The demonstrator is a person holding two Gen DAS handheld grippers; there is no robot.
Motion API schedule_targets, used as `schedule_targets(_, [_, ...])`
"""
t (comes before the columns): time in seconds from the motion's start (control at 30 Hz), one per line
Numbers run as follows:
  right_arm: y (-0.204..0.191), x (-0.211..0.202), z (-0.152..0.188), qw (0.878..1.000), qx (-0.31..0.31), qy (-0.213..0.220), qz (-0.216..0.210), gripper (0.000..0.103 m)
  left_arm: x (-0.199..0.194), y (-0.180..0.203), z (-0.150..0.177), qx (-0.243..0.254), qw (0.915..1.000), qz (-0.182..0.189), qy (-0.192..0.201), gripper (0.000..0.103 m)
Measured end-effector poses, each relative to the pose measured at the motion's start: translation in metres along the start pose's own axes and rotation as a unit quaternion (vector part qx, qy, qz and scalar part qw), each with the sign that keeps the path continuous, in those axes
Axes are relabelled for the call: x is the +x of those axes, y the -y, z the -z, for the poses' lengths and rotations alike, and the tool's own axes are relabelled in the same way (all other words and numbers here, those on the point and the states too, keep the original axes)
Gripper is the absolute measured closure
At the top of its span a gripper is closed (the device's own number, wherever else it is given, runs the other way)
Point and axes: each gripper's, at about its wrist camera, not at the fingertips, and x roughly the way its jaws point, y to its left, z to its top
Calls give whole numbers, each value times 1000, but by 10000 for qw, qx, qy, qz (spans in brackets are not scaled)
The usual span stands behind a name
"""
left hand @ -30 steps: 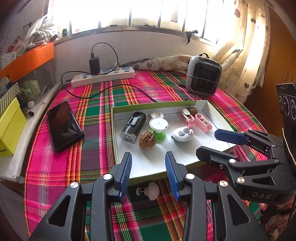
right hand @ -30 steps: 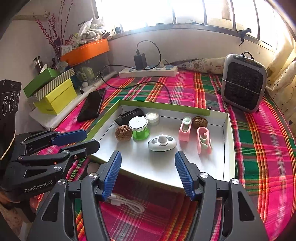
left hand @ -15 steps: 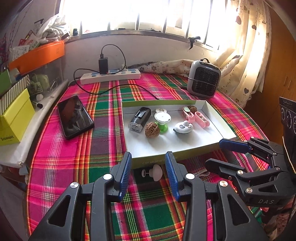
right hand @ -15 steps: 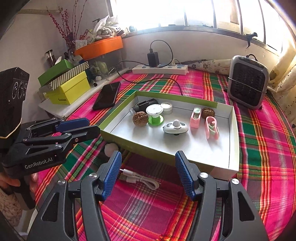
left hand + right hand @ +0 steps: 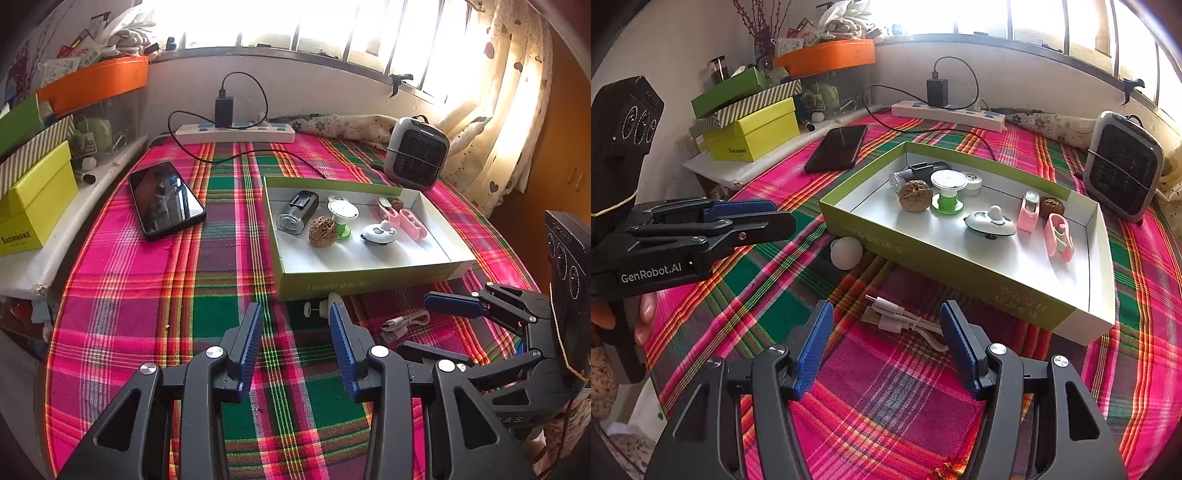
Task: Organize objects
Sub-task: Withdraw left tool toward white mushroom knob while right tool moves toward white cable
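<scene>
cable lies between right gripper fingers, untouched, jaws apart.

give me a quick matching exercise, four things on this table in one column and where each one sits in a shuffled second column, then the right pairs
Things
1. walnut
2. white charging cable
3. phone
4. small heater

Places
A. on the plaid cloth, left of the green box
B. inside the box, beside the green-based spool
C. on the cloth beyond the box's far right corner
D. on the cloth in front of the box, outside it

Pairs: 1-B, 2-D, 3-A, 4-C
</scene>
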Motion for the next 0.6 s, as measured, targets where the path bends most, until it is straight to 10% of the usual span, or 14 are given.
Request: schedule_targets(0.6, [-6, 21, -1, 9983, -371, -288, 335, 42, 7, -4, 6, -84, 9998, 129, -112, 67])
